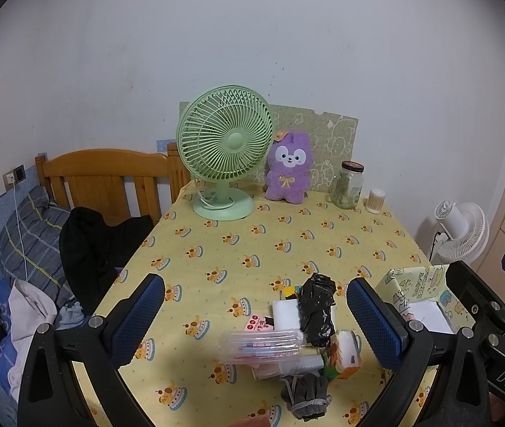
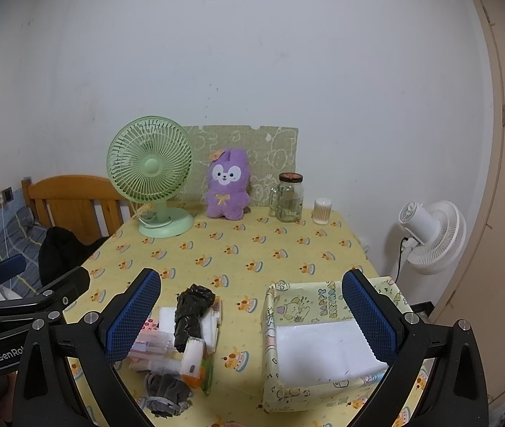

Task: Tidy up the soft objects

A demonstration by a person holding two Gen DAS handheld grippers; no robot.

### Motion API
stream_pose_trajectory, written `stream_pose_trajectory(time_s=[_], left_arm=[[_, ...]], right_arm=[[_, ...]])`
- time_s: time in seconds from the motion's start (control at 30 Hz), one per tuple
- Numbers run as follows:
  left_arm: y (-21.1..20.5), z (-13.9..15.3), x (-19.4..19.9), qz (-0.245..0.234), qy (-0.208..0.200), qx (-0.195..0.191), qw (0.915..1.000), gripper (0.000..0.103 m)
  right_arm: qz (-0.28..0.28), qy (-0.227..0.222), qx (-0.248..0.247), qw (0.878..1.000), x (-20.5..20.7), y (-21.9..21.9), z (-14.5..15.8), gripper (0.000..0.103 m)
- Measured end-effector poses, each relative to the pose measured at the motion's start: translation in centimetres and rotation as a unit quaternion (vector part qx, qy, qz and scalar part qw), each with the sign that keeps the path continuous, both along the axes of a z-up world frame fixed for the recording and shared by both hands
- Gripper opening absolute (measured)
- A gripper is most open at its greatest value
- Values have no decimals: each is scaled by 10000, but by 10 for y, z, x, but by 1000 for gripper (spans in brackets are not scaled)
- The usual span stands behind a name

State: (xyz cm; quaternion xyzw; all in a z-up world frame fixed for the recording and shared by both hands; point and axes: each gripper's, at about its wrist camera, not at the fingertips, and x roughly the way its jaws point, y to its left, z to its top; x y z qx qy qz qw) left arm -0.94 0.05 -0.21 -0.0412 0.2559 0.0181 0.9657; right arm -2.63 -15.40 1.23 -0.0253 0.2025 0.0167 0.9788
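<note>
- The left gripper [image 1: 256, 323] hangs above the near part of the counter [image 1: 238, 242], its blue pads wide apart and holding nothing
- The right gripper [image 2: 251, 315] is likewise spread wide and empty, hovering between the pile and the box
- The soft things sit in a small pile near the front edge: a crumpled black plastic bag [image 1: 317, 309], a white sponge block [image 1: 285, 315], a tissue pack [image 1: 345, 354], a clear pouch [image 1: 263, 346] and, nearest the edge, a grey glove [image 1: 306, 393]
- From the left wrist view the pile falls straight ahead, between the two pads and a little toward the right one; from the right wrist view the same pile [image 2: 188, 334] lies off to the left, partly behind the left pad
- The paper-wrapped box [image 2: 309, 341], open on top with a white lining, stands to the right of the pile, apart from it, right under the right gripper
- The black bag's long axis runs roughly away from the camera, so the pads would close across its narrow width
- My judgement: the left gripper is nearer the pile and better lined up to pick; the right is better placed over the box
</note>
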Motion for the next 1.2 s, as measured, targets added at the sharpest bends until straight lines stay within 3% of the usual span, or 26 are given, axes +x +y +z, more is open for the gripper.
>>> stream_pose_trajectory(time_s=[0.7,1.2], left_arm=[[2,-20,-8,37,259,-94,9996,103],[3,-72,-14,39,809,-320,9962,103]], right_arm=[[46,179,-79,9998,-9,2,-17,103],[105,546,-326,9979,-20,8,-55,103]])
